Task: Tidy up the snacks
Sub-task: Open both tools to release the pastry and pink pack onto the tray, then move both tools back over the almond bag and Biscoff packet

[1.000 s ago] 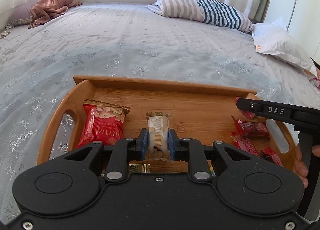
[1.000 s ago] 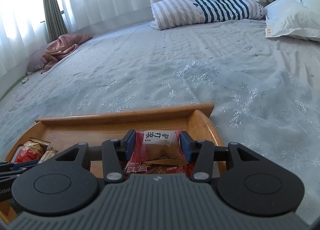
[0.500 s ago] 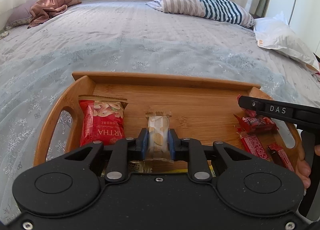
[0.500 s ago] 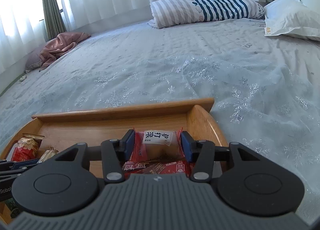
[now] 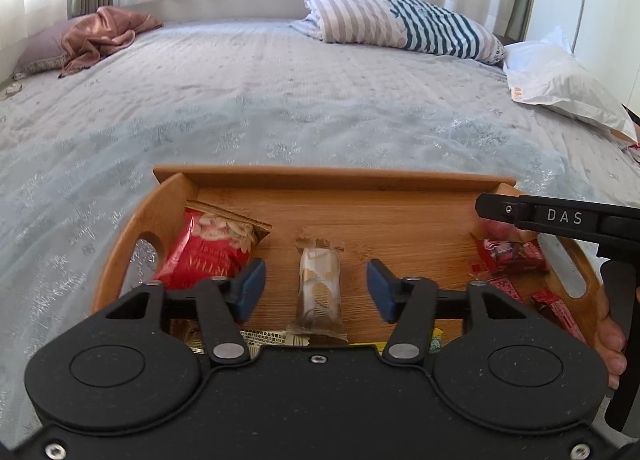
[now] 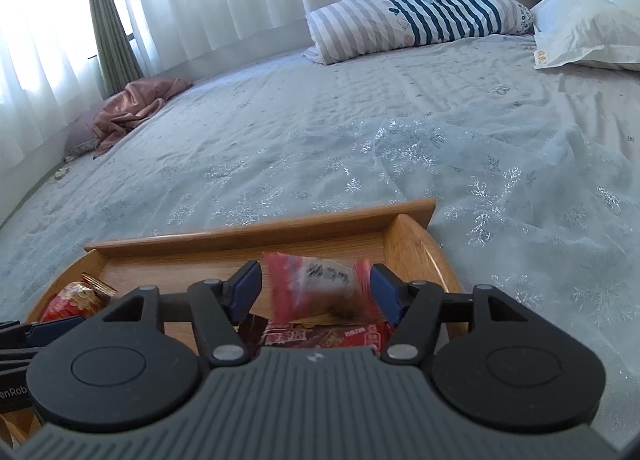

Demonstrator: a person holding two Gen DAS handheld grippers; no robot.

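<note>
i am letting go with both hands now. my left gripper has its jaws opening, and the pale wafer bar lies flat between them on the wooden tray, touching neither pad. i think it lies there to start a neat row beside the red nut bag. my right gripper has its jaws opening too. the red candy pack sits blurry between the pads, looks loose, and rests on other red packs at the tray's right end, so reds stay together. i count one tray, one nut bag and one wafer bar. in the left view i see about four red packs, maybe more hidden. the tray sits on the bed.
</note>
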